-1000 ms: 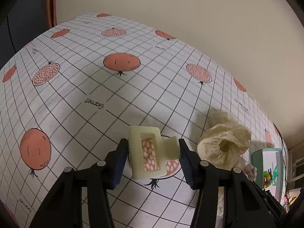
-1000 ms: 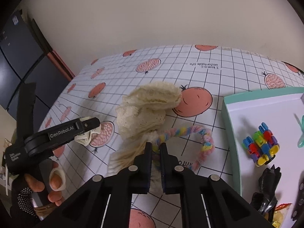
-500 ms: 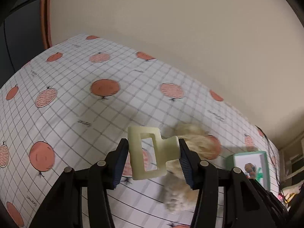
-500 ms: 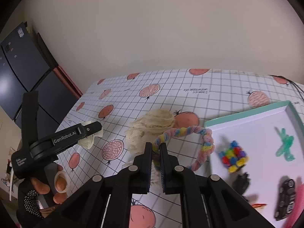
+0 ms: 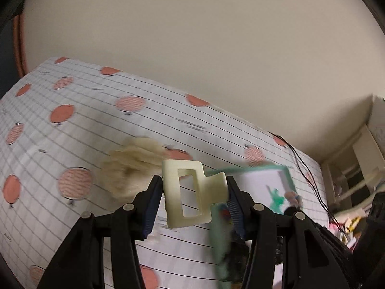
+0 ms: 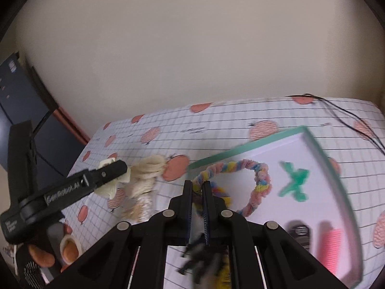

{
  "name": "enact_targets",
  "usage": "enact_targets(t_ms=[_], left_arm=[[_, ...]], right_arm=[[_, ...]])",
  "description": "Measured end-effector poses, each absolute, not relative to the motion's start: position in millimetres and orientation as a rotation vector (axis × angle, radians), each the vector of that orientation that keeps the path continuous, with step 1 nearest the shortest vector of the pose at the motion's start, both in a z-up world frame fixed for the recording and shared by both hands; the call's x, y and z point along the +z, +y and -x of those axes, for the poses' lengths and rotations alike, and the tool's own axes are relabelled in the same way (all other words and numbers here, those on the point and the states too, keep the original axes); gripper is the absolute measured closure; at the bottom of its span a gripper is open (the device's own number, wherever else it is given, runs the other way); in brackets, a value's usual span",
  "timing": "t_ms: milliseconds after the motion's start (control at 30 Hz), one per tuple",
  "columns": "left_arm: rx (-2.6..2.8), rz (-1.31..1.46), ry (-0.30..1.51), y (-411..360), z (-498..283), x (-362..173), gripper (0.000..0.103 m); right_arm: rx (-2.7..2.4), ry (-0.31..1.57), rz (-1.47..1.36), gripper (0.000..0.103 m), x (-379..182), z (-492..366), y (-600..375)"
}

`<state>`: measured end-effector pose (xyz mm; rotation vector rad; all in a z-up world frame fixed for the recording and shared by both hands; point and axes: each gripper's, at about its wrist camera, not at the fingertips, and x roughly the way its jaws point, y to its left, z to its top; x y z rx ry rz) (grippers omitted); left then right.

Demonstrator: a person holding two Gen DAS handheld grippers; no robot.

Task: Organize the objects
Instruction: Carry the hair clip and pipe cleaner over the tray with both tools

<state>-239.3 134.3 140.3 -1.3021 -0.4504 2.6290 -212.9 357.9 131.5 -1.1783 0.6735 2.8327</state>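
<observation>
Now over tray [image 6: 320, 154], scrunchie [image 6: 240, 183] in right gripper [image 6: 197, 187]

"GenRobot.AI" in white lettering along the black left gripper [image 6: 115, 177]; tablecloth [image 6: 216, 120] print unreadable.

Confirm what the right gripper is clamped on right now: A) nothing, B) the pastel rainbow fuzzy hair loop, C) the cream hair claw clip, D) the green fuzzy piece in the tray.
B: the right gripper is shut on the pastel rainbow fuzzy hair loop, which hangs over the green-rimmed tray; the cream hair claw clip is in the left gripper.
</observation>
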Motion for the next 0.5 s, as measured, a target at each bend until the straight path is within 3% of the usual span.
enact_targets(t_ms=[500], left_arm=[[2.454, 1.312, -0.229, 251.4, 225.4, 120.6, 0.049]], right_arm=[[2.644, 0.793, 1.164, 0.094, 112.7, 177.3, 443.7]])
